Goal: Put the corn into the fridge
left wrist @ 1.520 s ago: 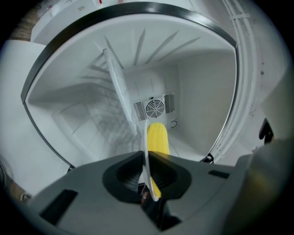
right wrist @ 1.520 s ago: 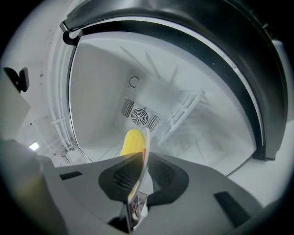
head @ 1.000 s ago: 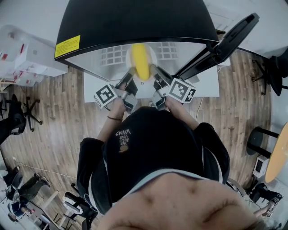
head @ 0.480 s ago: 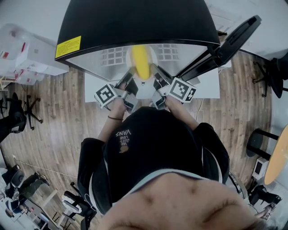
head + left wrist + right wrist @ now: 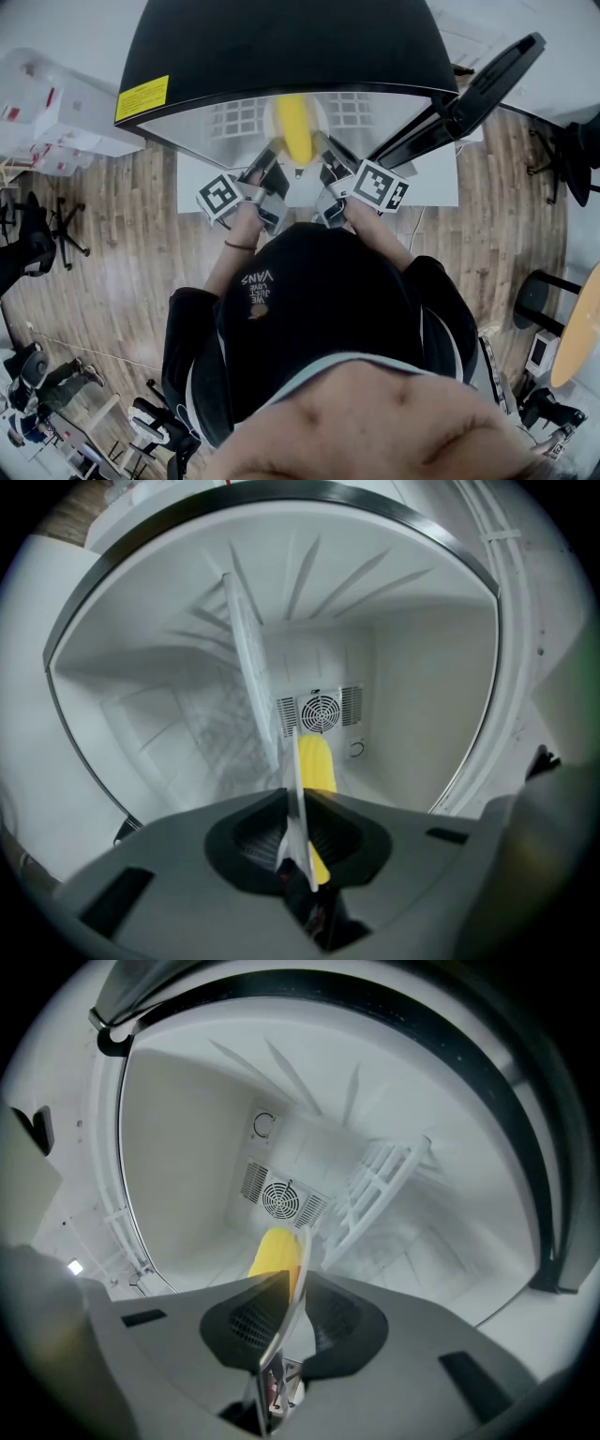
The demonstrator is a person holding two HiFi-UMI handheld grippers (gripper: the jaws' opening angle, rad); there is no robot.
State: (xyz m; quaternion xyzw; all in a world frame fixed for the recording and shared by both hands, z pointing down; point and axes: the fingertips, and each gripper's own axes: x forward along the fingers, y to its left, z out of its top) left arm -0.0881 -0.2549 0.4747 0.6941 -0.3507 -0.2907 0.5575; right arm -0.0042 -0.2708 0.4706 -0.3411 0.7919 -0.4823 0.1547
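Note:
A yellow corn cob [image 5: 294,131] lies on a white plate [image 5: 270,120] held level inside the open fridge [image 5: 281,37]. My left gripper [image 5: 271,159] is shut on the plate's left rim and my right gripper [image 5: 322,153] on its right rim. In the left gripper view the thin rim [image 5: 292,785] runs edge-on between the jaws of the left gripper [image 5: 295,806], with the corn [image 5: 317,761] beyond. In the right gripper view the rim [image 5: 302,1262] sits between the jaws of the right gripper [image 5: 288,1290], which are opening slightly, beside the corn [image 5: 273,1252].
The fridge's white inside has a fan vent [image 5: 319,712] on the back wall and a wire shelf [image 5: 384,1180]. Its door [image 5: 469,94] stands open at the right. Plastic bins [image 5: 47,112] sit at the left and a stool [image 5: 539,291] at the right.

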